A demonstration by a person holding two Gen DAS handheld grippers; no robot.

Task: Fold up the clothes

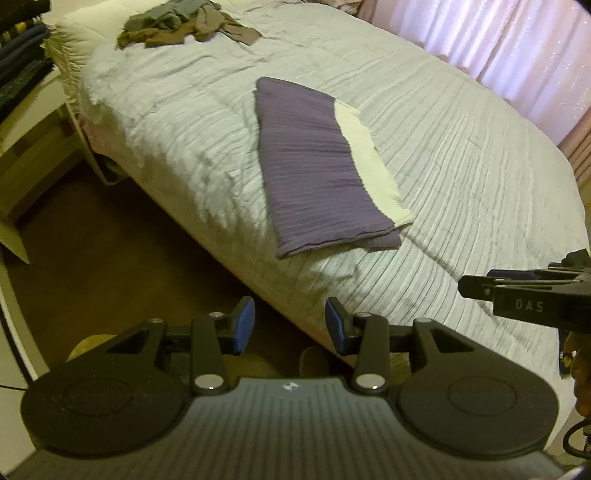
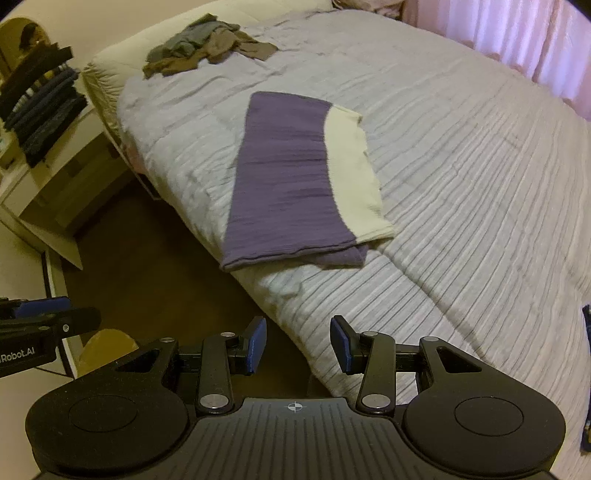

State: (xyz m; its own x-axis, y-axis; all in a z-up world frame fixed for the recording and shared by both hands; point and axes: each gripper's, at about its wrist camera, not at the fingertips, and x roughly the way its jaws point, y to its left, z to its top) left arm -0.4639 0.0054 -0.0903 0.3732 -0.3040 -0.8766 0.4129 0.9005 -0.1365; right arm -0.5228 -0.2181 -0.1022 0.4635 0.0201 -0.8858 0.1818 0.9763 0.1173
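Purple-and-cream folded garment (image 1: 314, 162) flat on bed (image 1: 461, 177) near its edge, left gripper (image 1: 290, 325) and right gripper (image 2: 298, 345) both spread, nothing between pads, clear of garment, unfolded clothes pile (image 1: 184, 22) at far end

Both grippers — left (image 1: 290, 325), right (image 2: 297, 345) — agape, empty.

One folded purple-and-cream cloth (image 1: 317, 166), one heap of unfolded clothes (image 1: 184, 24), one bed (image 1: 461, 177), two tools.
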